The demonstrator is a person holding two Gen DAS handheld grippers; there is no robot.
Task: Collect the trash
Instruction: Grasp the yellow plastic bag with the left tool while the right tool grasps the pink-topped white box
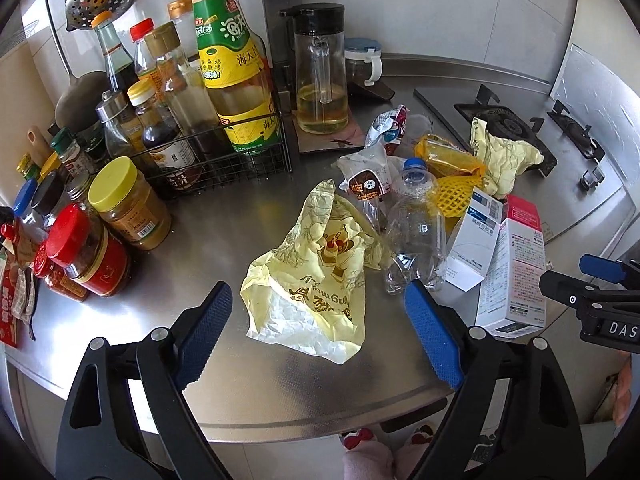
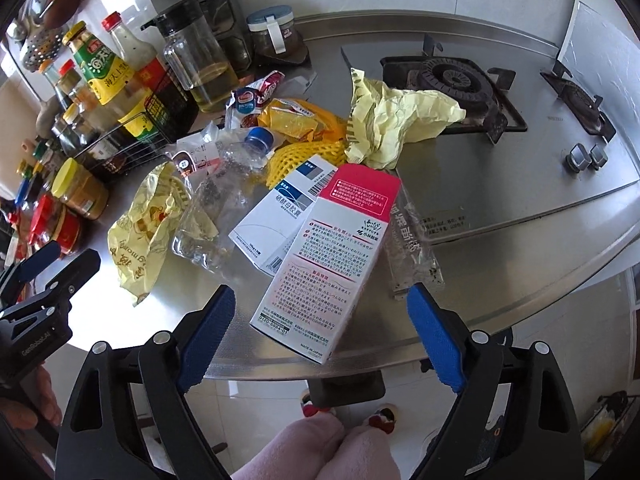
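Wire basket [image 1: 224, 156], far left: sauce bottles. Glass jug [image 1: 320, 76]: yellow oil, low. Crushed plastic bottle [image 1: 416, 232], blue cap, holds nothing. My left gripper [image 1: 318, 336] gapes wide, holding nothing, around the yellow bag [image 1: 308, 284]. My right gripper [image 2: 320, 336], equally wide and unladen, flanks the pink-topped box [image 2: 328, 264]. Only the right view shows a clear wrapper [image 2: 412, 244] beside it.

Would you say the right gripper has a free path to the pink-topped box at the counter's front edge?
Probably yes. The right gripper is open, and the pink-topped box lies straight ahead between its fingers, on top of the pile with nothing covering it.
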